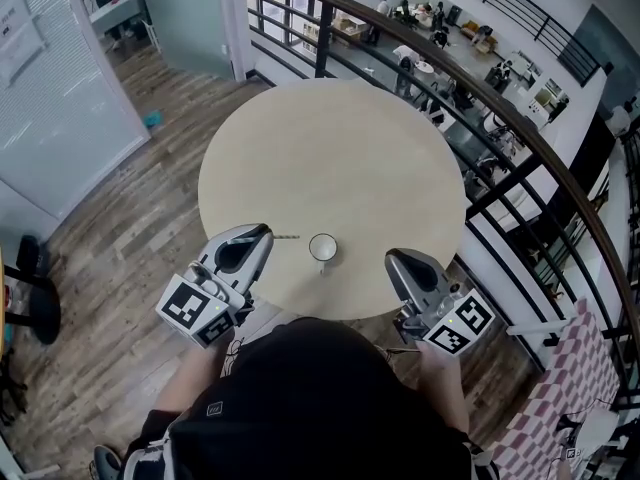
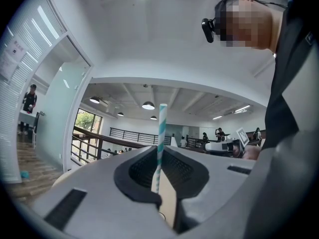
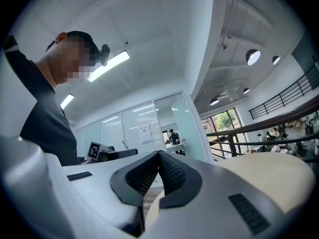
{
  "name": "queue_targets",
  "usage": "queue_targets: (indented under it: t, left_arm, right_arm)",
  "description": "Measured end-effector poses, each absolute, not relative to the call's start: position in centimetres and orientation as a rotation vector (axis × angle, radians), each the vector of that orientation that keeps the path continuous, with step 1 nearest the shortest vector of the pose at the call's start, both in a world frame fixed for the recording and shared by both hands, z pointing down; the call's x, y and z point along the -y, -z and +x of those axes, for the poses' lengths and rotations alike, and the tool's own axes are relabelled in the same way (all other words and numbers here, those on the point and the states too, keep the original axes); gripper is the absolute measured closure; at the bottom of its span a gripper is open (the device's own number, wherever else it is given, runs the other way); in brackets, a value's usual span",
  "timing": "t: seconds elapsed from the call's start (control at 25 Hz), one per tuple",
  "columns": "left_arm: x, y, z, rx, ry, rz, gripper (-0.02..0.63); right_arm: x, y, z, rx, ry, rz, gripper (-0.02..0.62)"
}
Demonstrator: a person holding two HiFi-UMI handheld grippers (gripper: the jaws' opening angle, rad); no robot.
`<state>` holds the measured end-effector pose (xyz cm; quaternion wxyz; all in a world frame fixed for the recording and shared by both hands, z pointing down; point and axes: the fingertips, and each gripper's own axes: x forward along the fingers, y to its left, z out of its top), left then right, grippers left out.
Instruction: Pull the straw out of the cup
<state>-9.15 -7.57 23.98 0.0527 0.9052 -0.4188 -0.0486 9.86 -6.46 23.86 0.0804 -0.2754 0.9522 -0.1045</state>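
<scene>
The straw (image 2: 160, 148) was out of the cup (image 1: 323, 248), pinched tight in the left gripper (image 1: 262, 233). The cup sat just beside it near the table's (image 1: 330, 148) near edge. The right gripper (image 3: 158, 156) was closed on nothing, by that same edge.

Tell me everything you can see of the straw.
The straw is a thin, straight tube striped teal and white, paper by its look. The left gripper is shut on it near one end. In the head view it lies about level above the table, sticking out of the jaws toward the cup. It is out of the cup; its free end seems to stop just short of the rim.
</scene>
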Motion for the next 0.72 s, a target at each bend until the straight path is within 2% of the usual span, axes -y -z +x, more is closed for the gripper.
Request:
queue_targets:
  t: [0.72]
  left_arm:
    - [7.9,-24.7,-9.7,1.242,0.154,2.74,0.577]
  right_arm:
    - [6.2,-24.3,9.3,-2.837,0.327,-0.862,0.574]
